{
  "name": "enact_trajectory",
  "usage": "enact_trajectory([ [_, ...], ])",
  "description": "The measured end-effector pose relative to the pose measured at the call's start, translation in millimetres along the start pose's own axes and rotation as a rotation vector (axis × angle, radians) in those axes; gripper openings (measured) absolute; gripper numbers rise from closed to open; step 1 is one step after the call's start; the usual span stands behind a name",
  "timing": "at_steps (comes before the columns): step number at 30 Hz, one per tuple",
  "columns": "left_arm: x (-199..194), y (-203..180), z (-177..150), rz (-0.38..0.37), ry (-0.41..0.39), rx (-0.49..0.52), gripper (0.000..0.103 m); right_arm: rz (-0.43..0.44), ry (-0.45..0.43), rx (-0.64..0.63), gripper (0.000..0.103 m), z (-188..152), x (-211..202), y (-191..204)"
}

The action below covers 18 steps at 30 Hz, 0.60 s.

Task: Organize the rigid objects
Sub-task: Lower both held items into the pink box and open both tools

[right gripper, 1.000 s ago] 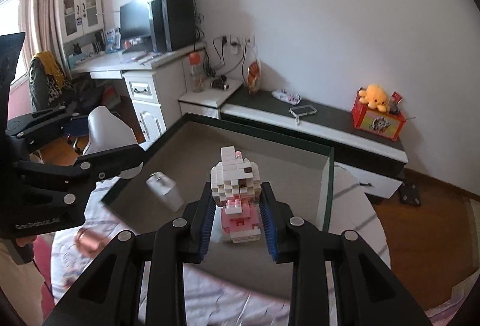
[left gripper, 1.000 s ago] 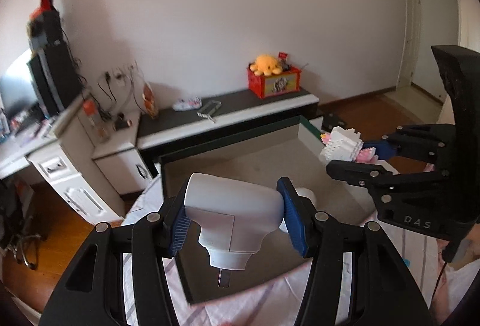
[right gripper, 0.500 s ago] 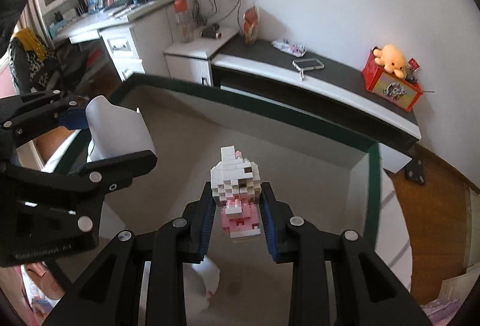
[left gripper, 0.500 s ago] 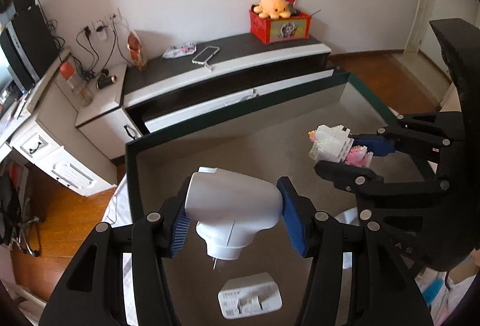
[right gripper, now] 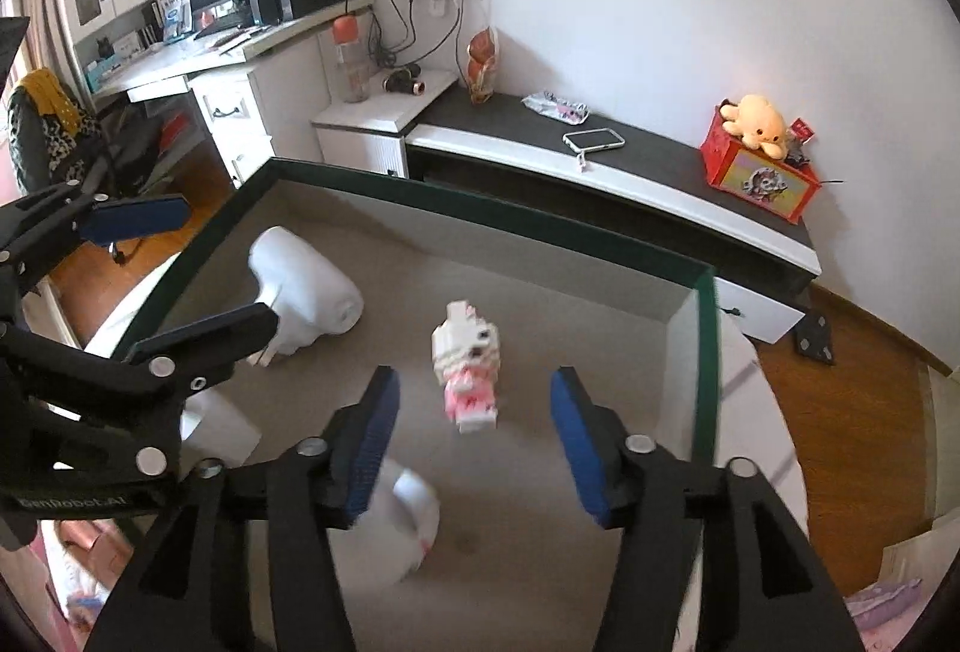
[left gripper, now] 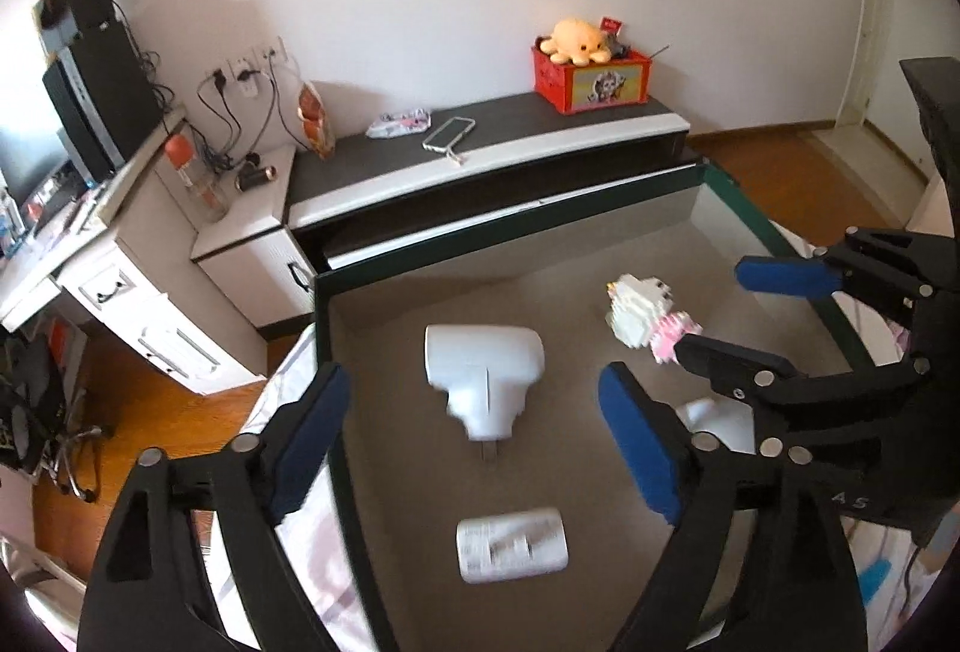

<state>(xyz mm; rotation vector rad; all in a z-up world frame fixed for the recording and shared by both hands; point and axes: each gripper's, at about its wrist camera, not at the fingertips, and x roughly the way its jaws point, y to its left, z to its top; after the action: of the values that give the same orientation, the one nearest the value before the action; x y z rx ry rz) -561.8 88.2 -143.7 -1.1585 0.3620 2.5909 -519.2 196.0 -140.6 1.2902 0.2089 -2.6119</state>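
My left gripper (left gripper: 474,430) is opening over the green-rimmed box (left gripper: 600,205), and the white charger plug (left gripper: 483,370) is free between its jaws, inside the box. My right gripper (right gripper: 474,430) is also opening; the block figure (right gripper: 468,367) is free between its jaws, to the right of the plug.

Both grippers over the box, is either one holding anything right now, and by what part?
Nothing is held. The left gripper and right gripper are opening, pads clear of the white device and block figure.
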Motion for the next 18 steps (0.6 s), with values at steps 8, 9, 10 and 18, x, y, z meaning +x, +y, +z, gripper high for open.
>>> enact_trajectory([
  [8, -96.6, -2.5, -37.3, 0.055, -0.174, -0.035, 0.103, 0.009, -0.130, -0.005, 0.080, -30.3, -77.9, 22.0],
  [9, -111.0, -3.3, -44.4, 0.064, -0.207, -0.044, 0.103, 0.019, -0.156, -0.003, 0.080, -38.0, -92.5, 26.2],
  [10, -122.5, -4.4, -50.3, 0.072, -0.228, -0.050, 0.103, 0.029, -0.176, -0.004, 0.080, -43.7, -102.5, 30.1],
  [18, -211.9, -29.9, -126.6, 0.129, -0.369, -0.036, 0.103, 0.035, -0.352, -0.045, 0.103, -107.9, -185.6, 76.1],
])
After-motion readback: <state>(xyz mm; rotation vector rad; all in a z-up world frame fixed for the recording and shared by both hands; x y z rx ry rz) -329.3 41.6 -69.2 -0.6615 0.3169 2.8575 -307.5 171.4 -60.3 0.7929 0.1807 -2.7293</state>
